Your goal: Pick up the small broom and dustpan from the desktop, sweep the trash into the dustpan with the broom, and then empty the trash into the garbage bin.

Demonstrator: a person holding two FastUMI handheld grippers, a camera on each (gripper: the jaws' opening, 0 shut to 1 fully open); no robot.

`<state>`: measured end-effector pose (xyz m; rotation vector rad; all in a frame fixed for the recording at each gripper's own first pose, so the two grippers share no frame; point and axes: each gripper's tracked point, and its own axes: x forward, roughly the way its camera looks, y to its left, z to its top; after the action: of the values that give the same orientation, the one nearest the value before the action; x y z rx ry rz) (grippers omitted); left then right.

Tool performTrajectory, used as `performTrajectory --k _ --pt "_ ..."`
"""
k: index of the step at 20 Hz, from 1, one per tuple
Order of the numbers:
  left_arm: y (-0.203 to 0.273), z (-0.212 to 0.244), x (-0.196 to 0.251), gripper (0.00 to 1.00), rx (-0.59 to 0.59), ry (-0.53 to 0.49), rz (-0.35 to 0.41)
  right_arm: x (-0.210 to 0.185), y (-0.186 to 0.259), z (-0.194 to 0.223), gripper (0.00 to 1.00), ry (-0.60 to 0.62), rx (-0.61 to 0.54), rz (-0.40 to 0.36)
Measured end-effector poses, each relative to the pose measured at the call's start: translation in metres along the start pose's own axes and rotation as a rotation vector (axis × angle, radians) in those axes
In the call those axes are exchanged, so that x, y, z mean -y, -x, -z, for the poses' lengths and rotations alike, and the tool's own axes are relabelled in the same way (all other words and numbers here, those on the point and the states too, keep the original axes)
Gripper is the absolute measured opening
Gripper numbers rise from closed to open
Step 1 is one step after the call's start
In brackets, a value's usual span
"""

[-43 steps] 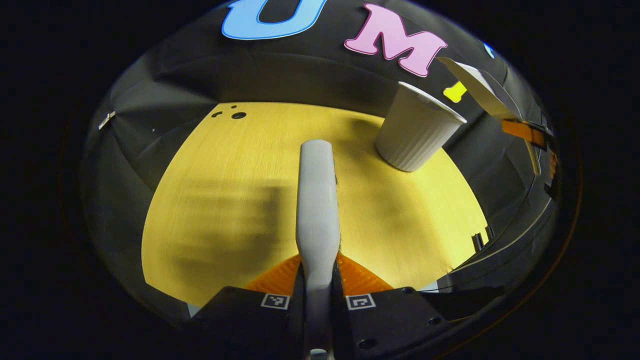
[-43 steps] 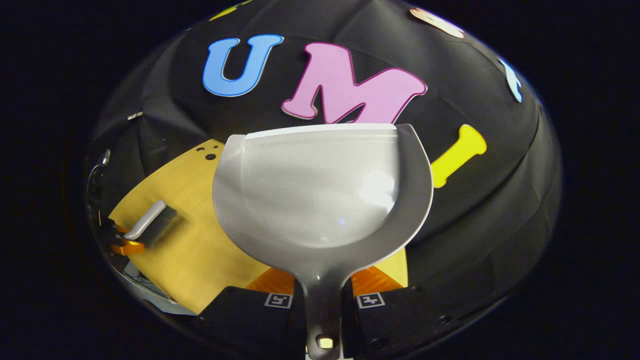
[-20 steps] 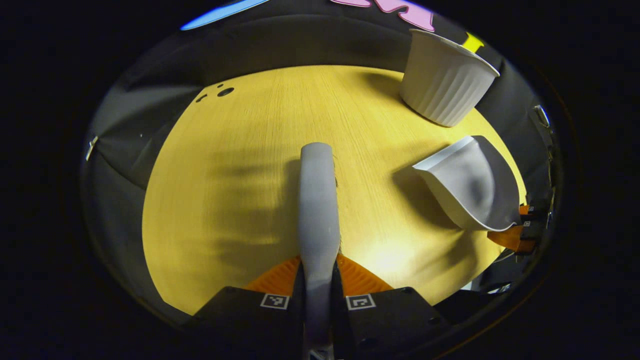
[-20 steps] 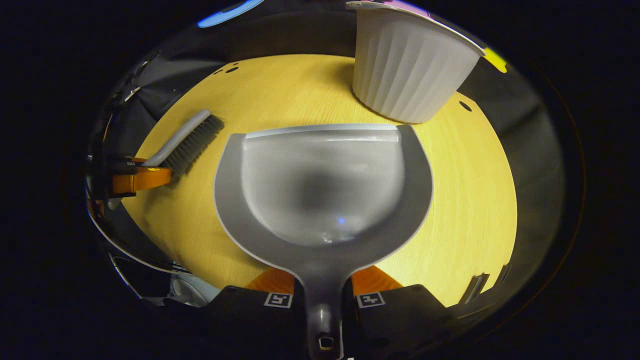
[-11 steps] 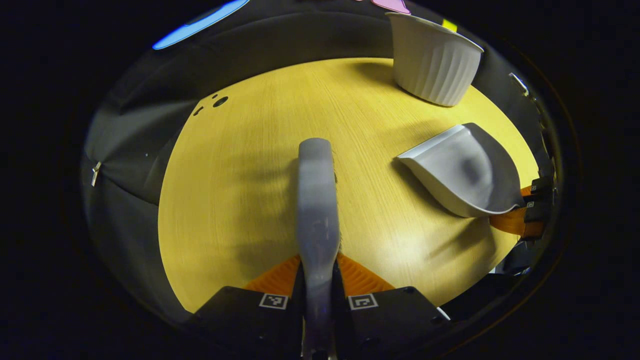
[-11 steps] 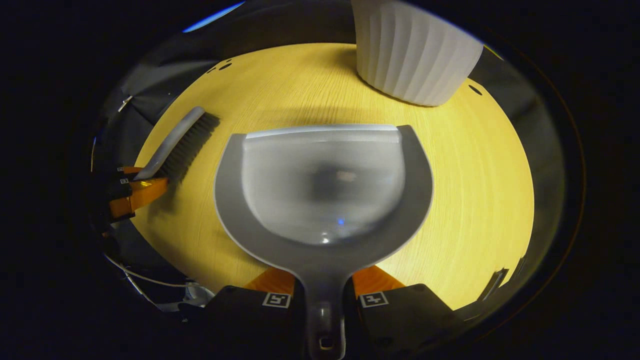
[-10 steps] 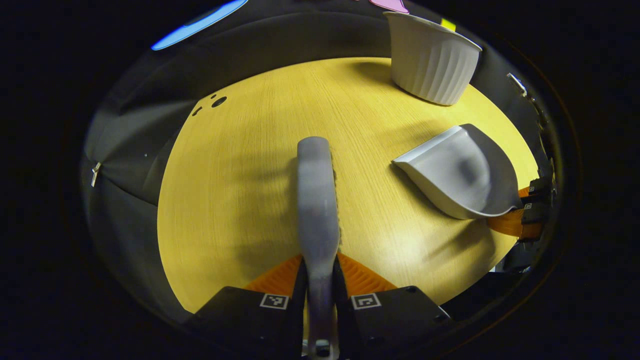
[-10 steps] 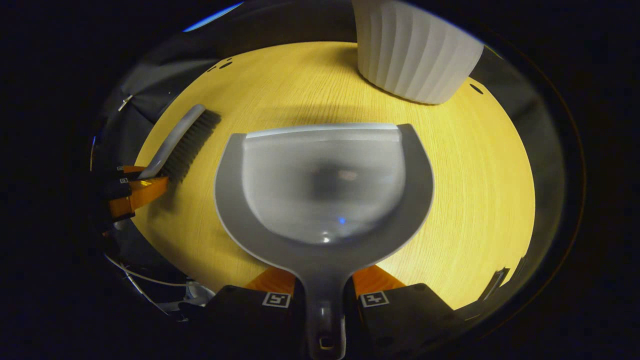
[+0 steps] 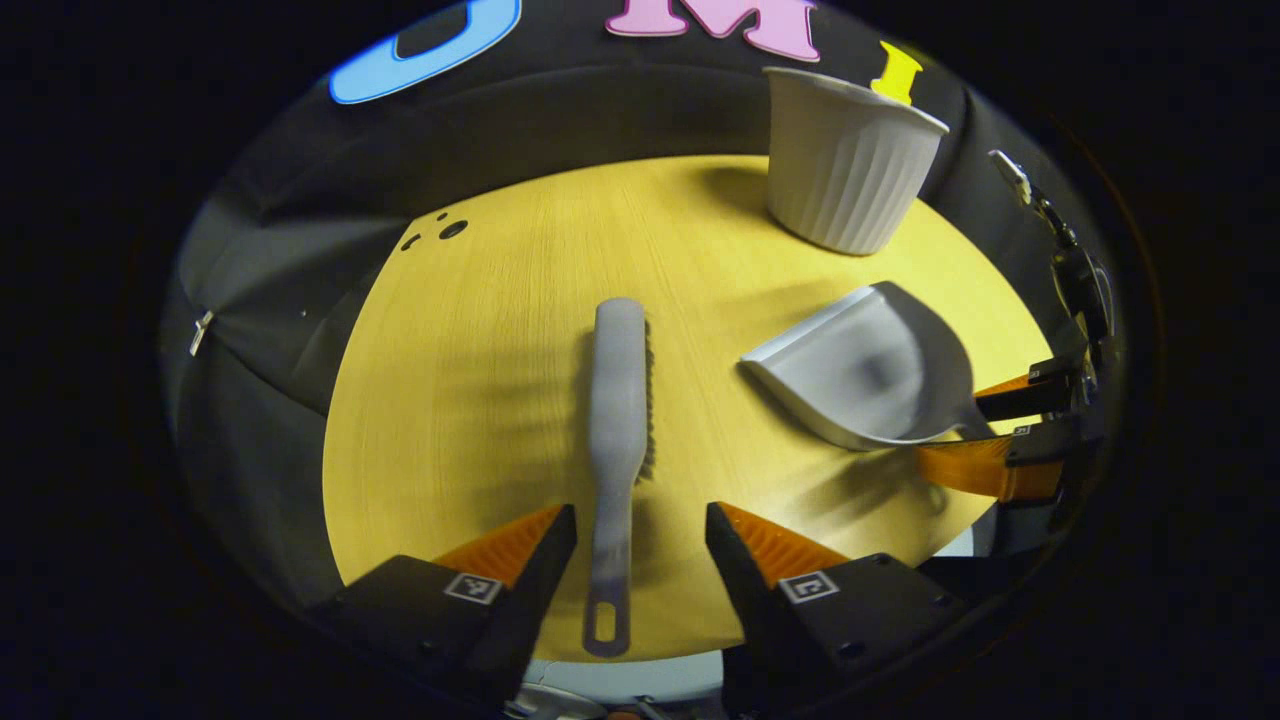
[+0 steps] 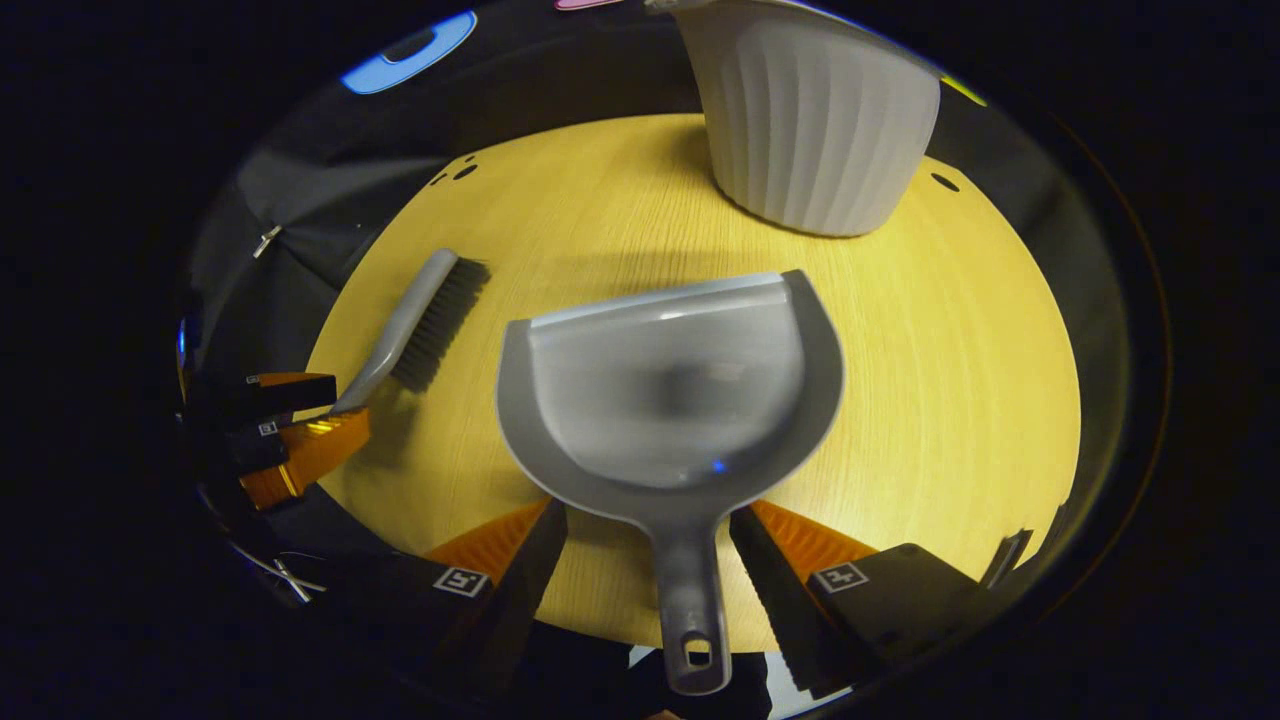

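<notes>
Grey broom lengthwise, handle toward tool

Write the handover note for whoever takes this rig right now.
Left gripper: open, its fingers either side of the broom handle, not pressing it.
Right gripper: open, astride the dustpan handle.
Broom and dustpan both lie flat on the desktop; the dustpan looks empty. The white ribbed bin stands upright at the far edge.
No trash visible on the desktop; the job looks done.

The left tongs stand spread wide, fingers apart and gripping nothing. The right tongs likewise gape, both fingers clear of any contact.
</notes>
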<state>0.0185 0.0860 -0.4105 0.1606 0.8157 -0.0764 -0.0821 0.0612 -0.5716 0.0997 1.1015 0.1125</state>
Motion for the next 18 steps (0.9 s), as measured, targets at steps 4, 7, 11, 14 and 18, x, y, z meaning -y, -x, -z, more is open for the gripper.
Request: performTrajectory --k 4,7,11,14,18 --pt "0.045 -0.016 0.009 0.98 0.130 0.041 0.006 -0.003 0.051 -0.030 0.99 -0.003 0.127 0.001" --pt "0.084 -0.040 0.013 0.98 0.284 0.079 0.005 -0.008 0.094 -0.060 0.99 -0.012 0.268 -0.004" --pt "0.143 -0.073 0.008 0.98 0.530 0.121 -0.029 -0.008 0.158 -0.103 0.99 0.014 0.507 0.018" --pt "0.200 -0.096 0.001 0.98 0.702 0.109 -0.093 -0.012 0.203 -0.127 0.99 0.031 0.681 0.028" --pt "0.265 -0.108 0.002 0.97 0.880 0.129 -0.117 -0.015 0.254 -0.144 0.99 0.072 0.872 0.056"
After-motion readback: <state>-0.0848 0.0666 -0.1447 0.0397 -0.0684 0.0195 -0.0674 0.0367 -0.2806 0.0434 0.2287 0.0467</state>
